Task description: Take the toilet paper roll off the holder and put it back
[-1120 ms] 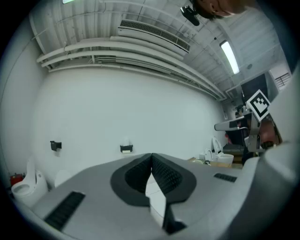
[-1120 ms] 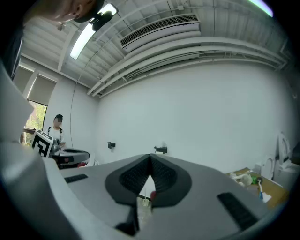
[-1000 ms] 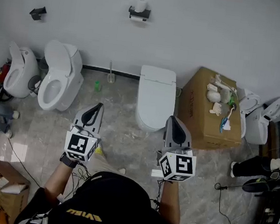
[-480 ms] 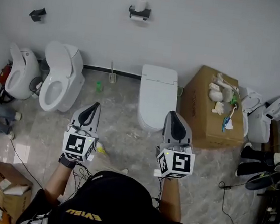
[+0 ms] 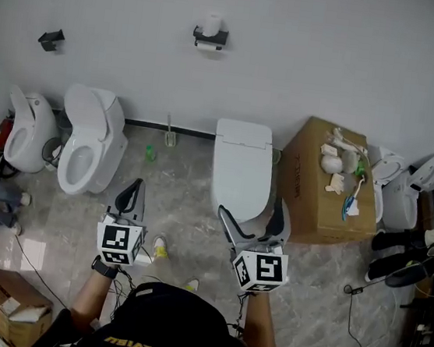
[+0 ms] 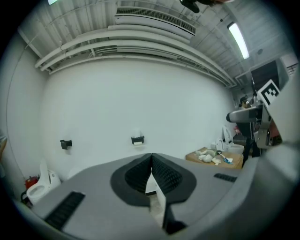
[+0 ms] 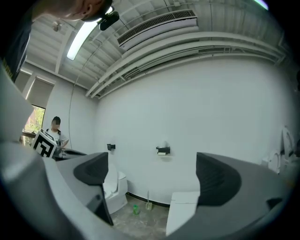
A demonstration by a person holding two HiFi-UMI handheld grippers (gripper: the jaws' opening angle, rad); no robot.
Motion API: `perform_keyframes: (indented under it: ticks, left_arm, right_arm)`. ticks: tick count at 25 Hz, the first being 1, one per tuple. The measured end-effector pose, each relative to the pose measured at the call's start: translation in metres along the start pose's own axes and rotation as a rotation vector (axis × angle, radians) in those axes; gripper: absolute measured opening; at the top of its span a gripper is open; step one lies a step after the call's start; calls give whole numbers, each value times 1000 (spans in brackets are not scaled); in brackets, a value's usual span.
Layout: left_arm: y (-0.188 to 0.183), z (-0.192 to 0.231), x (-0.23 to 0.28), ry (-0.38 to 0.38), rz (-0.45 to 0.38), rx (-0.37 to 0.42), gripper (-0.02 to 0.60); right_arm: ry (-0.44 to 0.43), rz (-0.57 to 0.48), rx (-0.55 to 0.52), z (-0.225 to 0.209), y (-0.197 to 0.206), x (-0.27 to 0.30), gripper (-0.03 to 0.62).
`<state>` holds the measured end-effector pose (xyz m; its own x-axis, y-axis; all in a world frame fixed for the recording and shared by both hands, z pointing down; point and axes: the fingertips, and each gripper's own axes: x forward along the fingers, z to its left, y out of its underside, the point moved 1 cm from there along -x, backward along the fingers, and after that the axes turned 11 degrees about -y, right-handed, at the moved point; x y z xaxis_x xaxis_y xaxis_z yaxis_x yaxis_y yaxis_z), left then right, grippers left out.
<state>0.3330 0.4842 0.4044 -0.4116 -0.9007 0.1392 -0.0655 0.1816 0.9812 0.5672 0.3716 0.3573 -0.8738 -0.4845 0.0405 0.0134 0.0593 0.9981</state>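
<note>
A white toilet paper roll (image 5: 212,24) stands on top of a black holder (image 5: 210,39) high on the white wall, far ahead of both grippers. The roll (image 6: 137,134) and holder (image 6: 137,140) show small in the left gripper view, and the holder (image 7: 163,150) again in the right gripper view. My left gripper (image 5: 132,194) is shut and empty, its pads meeting (image 6: 151,161). Over the front of the lidded toilet, my right gripper (image 5: 251,214) is open; its jaws have just been opening wide with nothing between them (image 7: 154,172).
A white toilet with its lid down (image 5: 240,164) stands below the holder, and two more toilets (image 5: 88,133) (image 5: 26,118) stand at the left. A cardboard box (image 5: 321,185) with small items on top sits at the right. A second black holder (image 5: 51,37) is on the wall.
The right gripper's jaws went from shut to wide open. Both grippers slid lower in the head view, closer to my body. The left gripper stayed shut.
</note>
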Motion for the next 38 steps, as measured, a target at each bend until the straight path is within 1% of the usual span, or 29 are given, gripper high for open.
perform_keyframes:
  ticks: [2,7,9,11,16,20,24,29,34,38]
  left_arm:
    - [-10,7,17,8,-27,-19,11]
    - [-27,36,65,28,-59,14,11]
    - [-30,56,81,49,-82,4,11]
    - [-29,80,94,68,-95,-14,11]
    - [-22,143,131,70,-109,-25,11]
    - [-9,179,159,69,-98,-45,11]
    - [-1,190,186,83,-87,-69,11]
    - [3,199,229,80,-78,-72,11]
    - [7,211,281,60,-61,-39,11]
    - [-1,221,335,29,-31,-34,11]
  right_arm:
    - [9,11,0,-7,-1,17,578]
    - [33,12,-15,-22,-14,79,580]
    - [41,10,-19,-23,-19,106,580]
    - [47,17,-23,-19,-21,134,580]
    - [62,25,-57,-4,-33,206,580]
    - [67,49,-80,10,-33,248,580]
    - [71,78,-89,5,-30,282,578]
    - [69,90,-87,-17,-23,331,578]
    - [44,76,-84,-47,-12,396,578]
    - [41,68,-69,-86,-15,454,578]
